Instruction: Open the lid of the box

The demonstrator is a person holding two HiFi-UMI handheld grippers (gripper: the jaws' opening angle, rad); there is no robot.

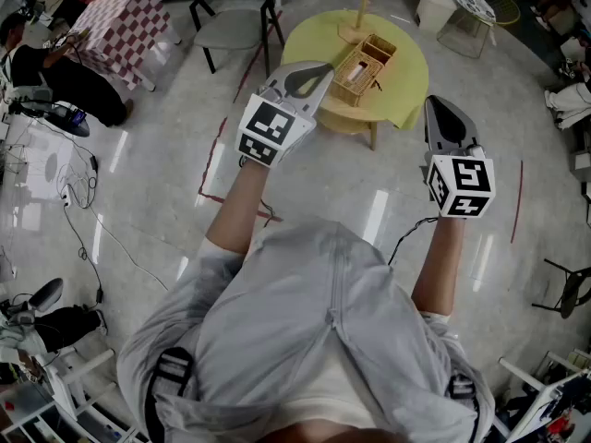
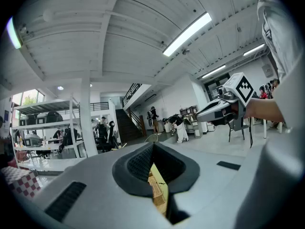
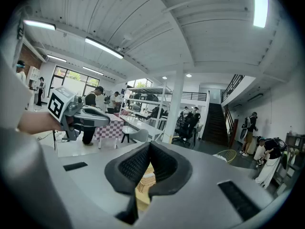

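A wicker box [image 1: 362, 65] sits on a round yellow table [image 1: 406, 86] ahead of me, next to a wooden stand [image 1: 362, 3]. Whether its lid is up I cannot tell. Both grippers hang in the air short of the table, apart from the box. My left gripper [image 1: 314, 72] points at the table's near left edge, jaws shut and empty [image 2: 153, 149]; a sliver of the box [image 2: 156, 194] shows below the tips. My right gripper [image 1: 437, 107] is level with the table's right edge, also shut on nothing [image 3: 149, 147]. Each gripper view shows the other gripper: the right [image 2: 224, 106], the left [image 3: 78, 113].
A grey chair [image 1: 235, 17] and a checkered table [image 1: 125, 17] stand at the far left. A wire stool [image 1: 471, 17] is beyond the yellow table on the right. Red tape lines [image 1: 222, 155] mark the shiny floor, and cables [image 1: 83, 210] trail at the left.
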